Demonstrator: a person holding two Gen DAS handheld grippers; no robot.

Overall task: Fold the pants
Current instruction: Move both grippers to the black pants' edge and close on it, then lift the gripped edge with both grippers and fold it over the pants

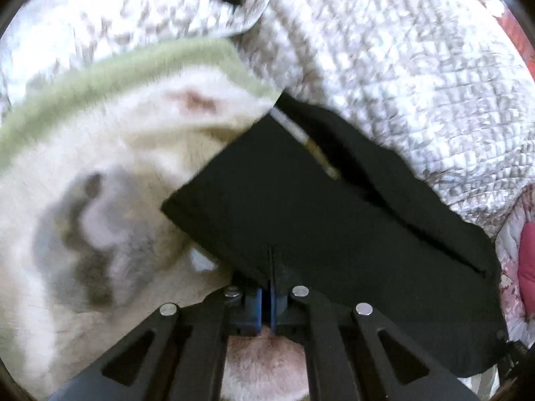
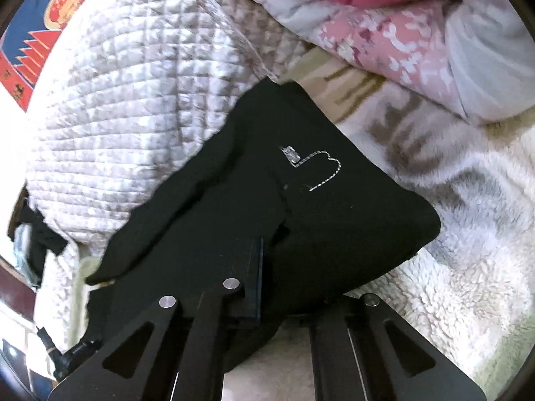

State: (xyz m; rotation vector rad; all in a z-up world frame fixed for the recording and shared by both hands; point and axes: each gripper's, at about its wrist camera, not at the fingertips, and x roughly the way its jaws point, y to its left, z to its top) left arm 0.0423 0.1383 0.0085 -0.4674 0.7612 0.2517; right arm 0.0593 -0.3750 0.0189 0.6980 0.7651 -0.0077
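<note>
A fleece blanket (image 1: 100, 167) and quilt (image 2: 117, 100) carry the black pants (image 1: 284, 207). The left gripper (image 1: 266, 300) and right gripper (image 2: 267, 284) each pinch 1 edge; next likely lifting both evenly across to fold.

A fleecy cream blanket (image 2: 468, 267) carries the black pants (image 2: 301, 207) and quilted bedspread (image 2: 117, 117).

A fleecy cream blanket (image 1: 100, 153) with a green border lies beside a quilted grey-white coverlet (image 1: 384, 67) and pink floral bedding (image 2: 384, 36).
</note>
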